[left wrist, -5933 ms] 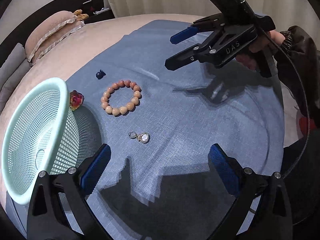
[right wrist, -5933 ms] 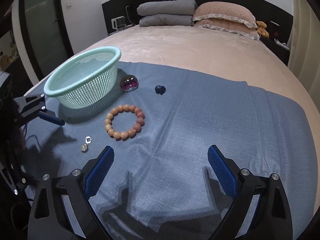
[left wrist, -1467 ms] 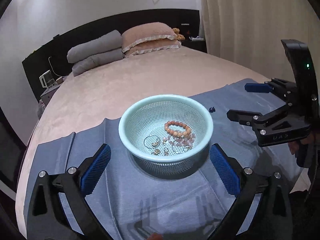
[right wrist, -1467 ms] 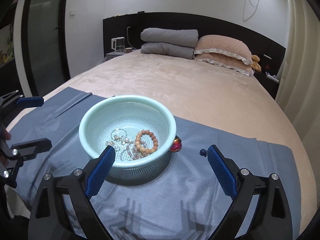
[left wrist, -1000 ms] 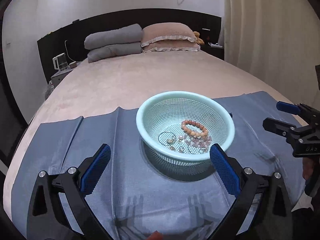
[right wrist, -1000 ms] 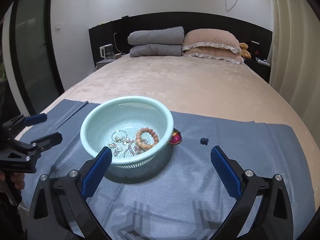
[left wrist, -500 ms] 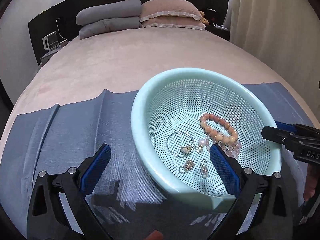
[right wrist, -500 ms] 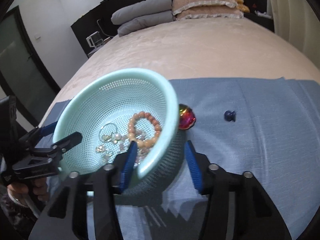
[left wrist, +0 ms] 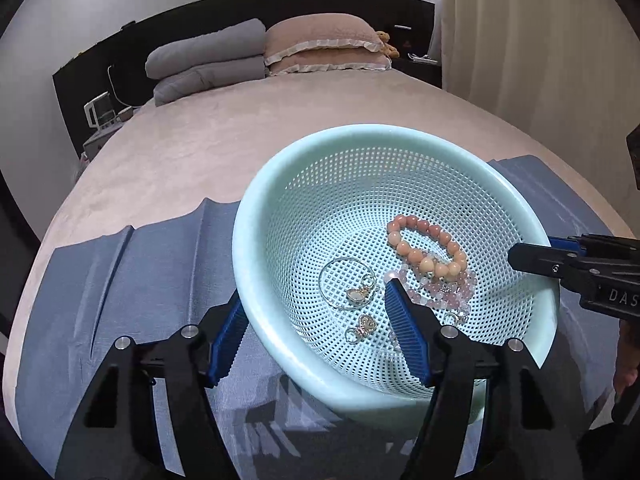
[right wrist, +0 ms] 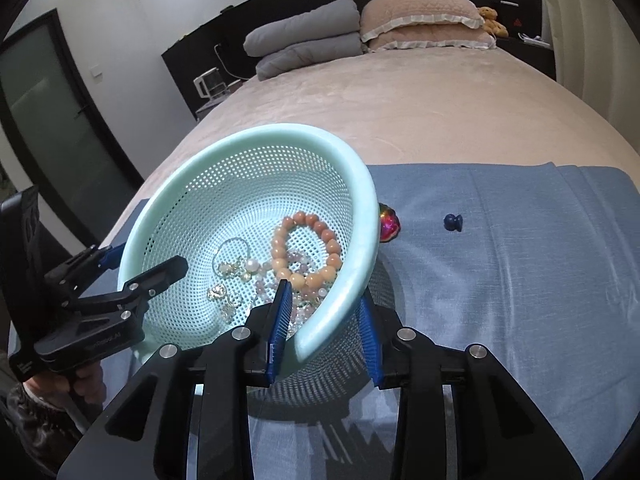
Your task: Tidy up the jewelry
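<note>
Left gripper [left wrist: 316, 328] and right gripper [right wrist: 326, 316], jaws closing, each straddle the rim of the mint basket [left wrist: 280, 200] on the blue cloth [right wrist: 520, 280]. Inside lies a peach bead bracelet [left wrist: 426, 246]; beyond, pillows [left wrist: 324, 48].

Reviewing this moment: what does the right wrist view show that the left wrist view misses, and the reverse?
Only the right wrist view shows the iridescent trinket and the small dark blue piece on the blue cloth beside the basket.

Only the left wrist view shows the left tongs closing astride the near rim, not yet pressing it.

Both show the mint basket holding the peach bead bracelet, and the right tongs closing over its rim.
</note>
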`<state>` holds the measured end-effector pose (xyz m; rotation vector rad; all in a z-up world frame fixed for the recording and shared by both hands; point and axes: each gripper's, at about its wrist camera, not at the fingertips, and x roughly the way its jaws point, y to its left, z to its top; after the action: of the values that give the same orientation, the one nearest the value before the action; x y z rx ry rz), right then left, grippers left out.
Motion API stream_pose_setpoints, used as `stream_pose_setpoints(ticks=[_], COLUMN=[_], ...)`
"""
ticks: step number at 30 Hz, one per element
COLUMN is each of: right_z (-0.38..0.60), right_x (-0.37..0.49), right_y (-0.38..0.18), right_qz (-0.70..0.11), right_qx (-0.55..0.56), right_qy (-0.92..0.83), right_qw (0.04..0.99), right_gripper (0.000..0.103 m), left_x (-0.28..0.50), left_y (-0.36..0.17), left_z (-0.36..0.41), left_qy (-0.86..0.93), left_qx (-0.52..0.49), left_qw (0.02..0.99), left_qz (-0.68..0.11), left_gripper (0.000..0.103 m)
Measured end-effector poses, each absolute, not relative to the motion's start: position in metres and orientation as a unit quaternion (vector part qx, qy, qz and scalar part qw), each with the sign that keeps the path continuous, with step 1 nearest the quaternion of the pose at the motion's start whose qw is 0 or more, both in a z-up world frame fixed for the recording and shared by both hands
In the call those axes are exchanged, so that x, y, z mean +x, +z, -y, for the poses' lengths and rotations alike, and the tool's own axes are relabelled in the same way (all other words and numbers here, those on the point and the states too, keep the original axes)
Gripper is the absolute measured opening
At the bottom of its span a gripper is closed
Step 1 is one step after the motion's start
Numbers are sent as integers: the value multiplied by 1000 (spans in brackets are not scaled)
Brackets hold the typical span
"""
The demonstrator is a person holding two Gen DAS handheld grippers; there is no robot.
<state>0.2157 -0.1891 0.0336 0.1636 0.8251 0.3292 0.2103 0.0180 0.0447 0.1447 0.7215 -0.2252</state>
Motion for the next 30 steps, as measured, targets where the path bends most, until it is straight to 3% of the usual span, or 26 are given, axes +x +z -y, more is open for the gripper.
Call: stream_pose_setpoints(ticks=[8, 15, 30], right_z=[223, 236, 234], right_x=[177, 171, 182], right_y=[46, 30, -7], right_qz=[-390, -411, -441], right_qx=[92, 94, 79], right_qy=[130, 124, 90], right_qw=[907, 898, 889], right_gripper=[30, 30, 30], left_x=[166, 148, 165], left_y=[61, 45, 13], left_z=[16, 33, 38], left_qy=[-141, -125, -100], left_qx=[67, 65, 60], left_qw=[930, 939, 924], left_qz=[-332, -312, -365], left_gripper=[68, 75, 77])
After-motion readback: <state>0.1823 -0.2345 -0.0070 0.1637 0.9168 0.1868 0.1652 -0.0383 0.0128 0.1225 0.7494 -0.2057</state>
